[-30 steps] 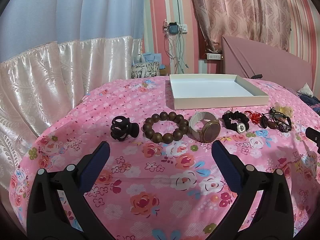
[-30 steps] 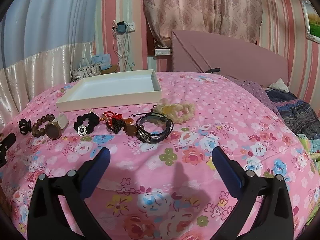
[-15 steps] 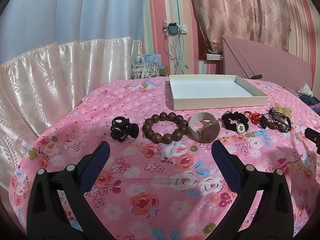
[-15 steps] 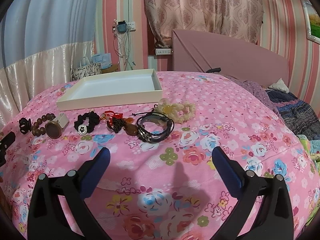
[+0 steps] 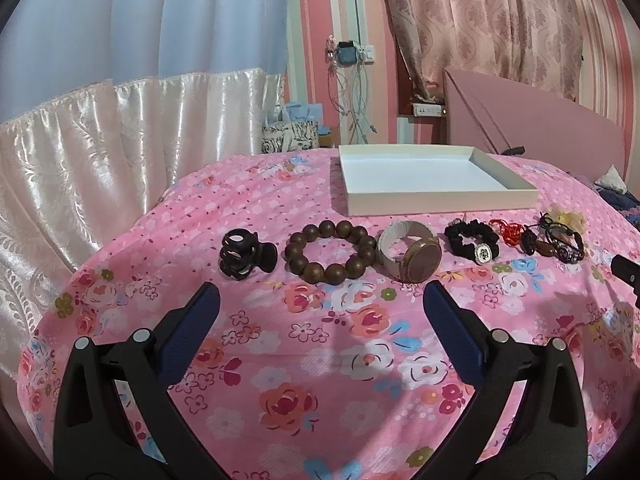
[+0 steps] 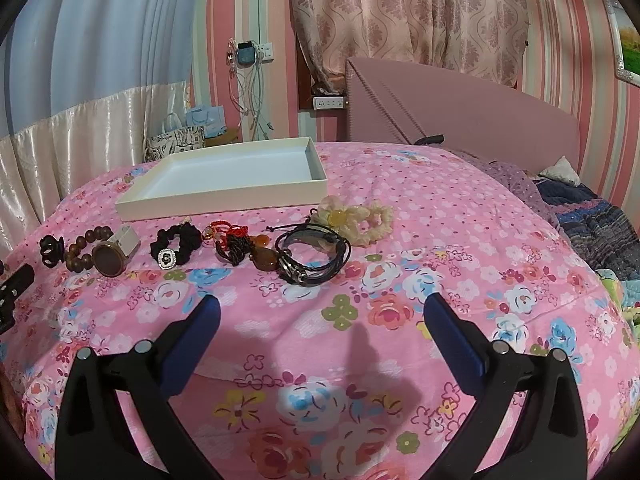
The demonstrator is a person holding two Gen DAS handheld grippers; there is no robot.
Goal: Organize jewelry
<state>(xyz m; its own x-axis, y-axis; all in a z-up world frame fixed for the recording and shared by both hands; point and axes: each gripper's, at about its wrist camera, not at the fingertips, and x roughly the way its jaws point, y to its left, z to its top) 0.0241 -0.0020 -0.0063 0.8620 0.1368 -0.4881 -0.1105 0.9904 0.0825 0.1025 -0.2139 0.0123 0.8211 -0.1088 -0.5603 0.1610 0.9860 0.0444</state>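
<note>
Wooden brown bead bracelet (image 5: 331, 253) lies on the pink floral bedspread (image 5: 320, 360) at twelve o'clock from the left hand-held gripper (image 5: 322, 306), which gapes wide and empty; the shallow white cardboard tray (image 5: 432, 202) sits beyond. Light, rigid beads on elastic probably roll, so pinch across one side of the ring. The right hand-held gripper (image 6: 322, 308) is likewise spread, holding nothing.

wood bead bracelet (image 6: 82, 249) half-hidden behind watch (image 6: 114, 254)
</note>
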